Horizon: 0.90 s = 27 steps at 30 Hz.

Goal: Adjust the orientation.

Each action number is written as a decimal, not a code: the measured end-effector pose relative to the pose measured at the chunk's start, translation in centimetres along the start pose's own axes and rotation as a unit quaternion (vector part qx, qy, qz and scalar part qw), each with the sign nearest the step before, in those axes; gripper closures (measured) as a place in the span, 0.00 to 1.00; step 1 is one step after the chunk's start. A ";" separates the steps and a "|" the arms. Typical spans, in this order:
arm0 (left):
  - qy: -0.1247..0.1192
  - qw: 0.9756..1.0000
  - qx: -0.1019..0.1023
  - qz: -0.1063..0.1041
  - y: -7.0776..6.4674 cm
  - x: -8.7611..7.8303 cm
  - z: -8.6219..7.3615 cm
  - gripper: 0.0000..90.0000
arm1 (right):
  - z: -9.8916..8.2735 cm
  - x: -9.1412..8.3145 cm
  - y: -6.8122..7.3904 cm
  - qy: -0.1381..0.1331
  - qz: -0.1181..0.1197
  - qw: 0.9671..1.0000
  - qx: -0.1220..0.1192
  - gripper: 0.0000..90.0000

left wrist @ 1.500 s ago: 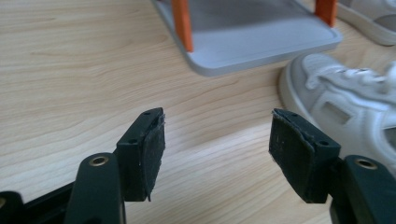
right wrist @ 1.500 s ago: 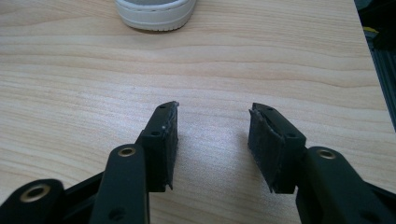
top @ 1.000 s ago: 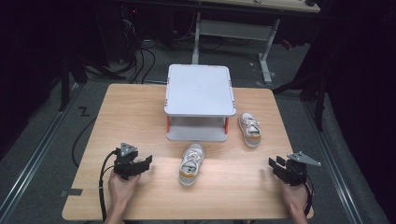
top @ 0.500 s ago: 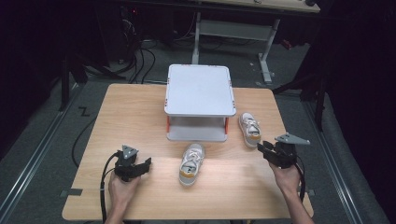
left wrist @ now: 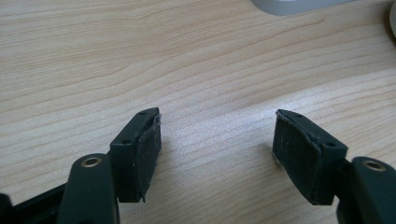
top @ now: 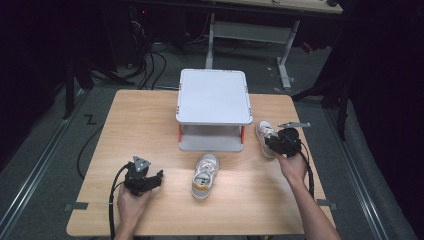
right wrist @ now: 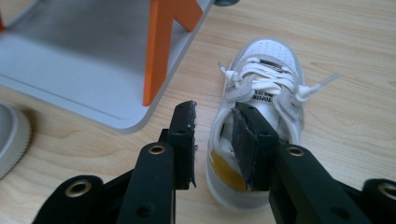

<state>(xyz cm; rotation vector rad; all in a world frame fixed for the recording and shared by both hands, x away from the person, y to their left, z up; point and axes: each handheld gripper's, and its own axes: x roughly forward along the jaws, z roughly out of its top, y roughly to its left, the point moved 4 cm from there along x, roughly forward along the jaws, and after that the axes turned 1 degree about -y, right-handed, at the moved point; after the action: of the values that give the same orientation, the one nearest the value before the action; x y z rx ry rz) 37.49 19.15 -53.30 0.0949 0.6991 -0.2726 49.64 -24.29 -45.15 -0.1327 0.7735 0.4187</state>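
Note:
A white child's shoe with a yellow heel (top: 262, 131) lies on the table to the right of the grey stand. My right gripper (top: 274, 143) is at its heel end. In the right gripper view the shoe (right wrist: 266, 70) has one jaw inside its opening and the other outside its left wall. The right gripper (right wrist: 215, 109) has just been closing, with the shoe's wall in the gap and a slit still showing beside it. A second, matching shoe (top: 205, 175) lies in front of the stand. My left gripper (top: 151, 179) rests open on bare wood (left wrist: 217, 123).
The grey two-level stand (top: 214, 95) with orange posts (right wrist: 159, 42) sits at the table's far middle, close to the left of the right-hand shoe. The wooden table (top: 145, 125) ends near both forearms. Cables lie on the dark floor behind.
My right gripper moved from the table's front right corner forward and left to the heel of the right-hand shoe. The left gripper stayed put.

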 end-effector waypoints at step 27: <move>0.002 1.000 0.000 -0.003 0.1 -0.1 0.0 0.37 | 0.2 2.8 0.8 0.072 -0.033 0.997 -0.022 0.94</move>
<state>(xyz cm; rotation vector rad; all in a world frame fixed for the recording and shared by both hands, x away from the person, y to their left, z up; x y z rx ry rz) 37.47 19.27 -53.28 0.0940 0.7034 -0.2778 51.24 -22.62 -46.99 -0.2300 0.8989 0.3660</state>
